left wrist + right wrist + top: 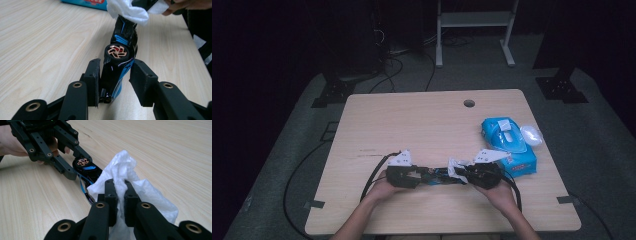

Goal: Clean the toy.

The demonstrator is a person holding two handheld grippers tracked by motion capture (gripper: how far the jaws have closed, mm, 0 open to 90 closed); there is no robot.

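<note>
Left hand-held gripper (113, 75), jaws slightly spread, flanks the tail of a black-and-blue toy car (119, 56) above the worktop (50, 42); right hand-held gripper (119, 188) pinches a white wipe (125, 167) against its far end.

Wood table (422, 125) w/ blue wipes pack (507, 145), white lid (531, 135).

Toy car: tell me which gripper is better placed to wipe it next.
Right. The right gripper is shut on the white wipe, already against the toy car. The left gripper straddles the car's other end, likely steadying it.
</note>
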